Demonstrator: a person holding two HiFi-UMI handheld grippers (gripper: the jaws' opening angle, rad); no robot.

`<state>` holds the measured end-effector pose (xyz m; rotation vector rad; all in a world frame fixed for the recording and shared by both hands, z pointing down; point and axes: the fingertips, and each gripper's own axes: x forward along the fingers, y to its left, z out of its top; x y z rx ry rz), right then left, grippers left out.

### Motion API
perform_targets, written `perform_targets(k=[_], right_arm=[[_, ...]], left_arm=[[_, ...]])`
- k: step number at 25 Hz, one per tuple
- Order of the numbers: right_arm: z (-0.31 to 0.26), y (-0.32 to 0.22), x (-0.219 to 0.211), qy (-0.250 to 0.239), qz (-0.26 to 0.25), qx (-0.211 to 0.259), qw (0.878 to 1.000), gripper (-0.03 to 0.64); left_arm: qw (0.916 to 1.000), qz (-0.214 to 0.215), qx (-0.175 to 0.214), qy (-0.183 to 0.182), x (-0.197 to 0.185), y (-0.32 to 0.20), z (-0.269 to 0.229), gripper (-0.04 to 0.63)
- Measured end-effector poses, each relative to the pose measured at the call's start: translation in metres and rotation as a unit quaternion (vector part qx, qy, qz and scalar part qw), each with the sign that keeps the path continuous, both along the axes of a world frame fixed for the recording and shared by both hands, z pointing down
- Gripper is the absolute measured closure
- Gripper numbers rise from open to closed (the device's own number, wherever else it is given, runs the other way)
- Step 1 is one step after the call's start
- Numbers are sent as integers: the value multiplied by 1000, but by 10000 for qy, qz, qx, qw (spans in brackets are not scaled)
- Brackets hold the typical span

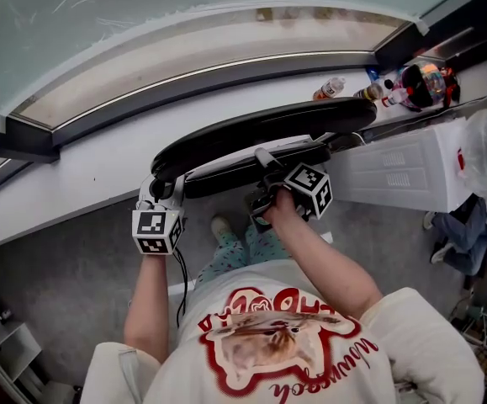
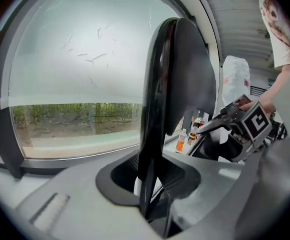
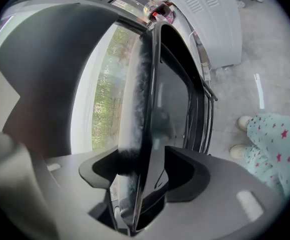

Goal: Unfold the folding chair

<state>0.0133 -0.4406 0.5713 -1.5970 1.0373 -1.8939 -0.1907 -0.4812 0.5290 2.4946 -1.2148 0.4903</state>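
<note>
The left gripper (image 2: 152, 179) is clenched on the thin rim of the black folding chair (image 1: 260, 129), its pads closed against the edge that runs up between them. The right gripper (image 3: 143, 176) is released. Its jaws stand apart around another stretch of the chair's edge, with the left pad at the pale side of that edge and a gap showing at the right pad.

The chair is held off the floor, just in front of the white window ledge (image 1: 83, 171). From the head view it is seen edge-on, its panels lying close together and not yet opened out. Its long axis runs along the ledge: the left gripper holds the left end, the right gripper sits near the middle, and the right end points toward the ledge's right end, drawing a little nearer to the ledge.

A few drink bottles (image 1: 331, 87) stand on the ledge's right end, just beyond the chair's tip. Behind the ledge rises the large curved window (image 1: 184, 15). A white ribbed cabinet (image 1: 394, 171) stands against the ledge near its right end. Below the ledge lies the grey floor (image 1: 58, 268) — the person's light shoe (image 1: 220, 225) rests on it, under the chair.
</note>
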Motion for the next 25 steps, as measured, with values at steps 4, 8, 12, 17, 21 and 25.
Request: perform_targets(k=[4,8,12,17,21,25], right_arm=[[-1,-10,-3,-131,215,215,9995,370],[-2,-2,-3,-101,116,255,9996,373],[-1,13,-2,-105,86,301,9995,380],[-1,37,-2,-153,36,518,9985,382],[4,73,-1,-183,96,694,9974,402],[24,126,-2,-227,86,293,9993,453]], left_arm=[[9999,-20,89,85,0,1,-2,498],[9999,25,81,138,1,5,-2,498],[9998,138,42,134,2,11,-1,498],[9999,34,24,133,1,21,-1,498],[9997,-162,-17,171,0,32,5,500],[9994,-305,-126,80,-1,45,14,503]])
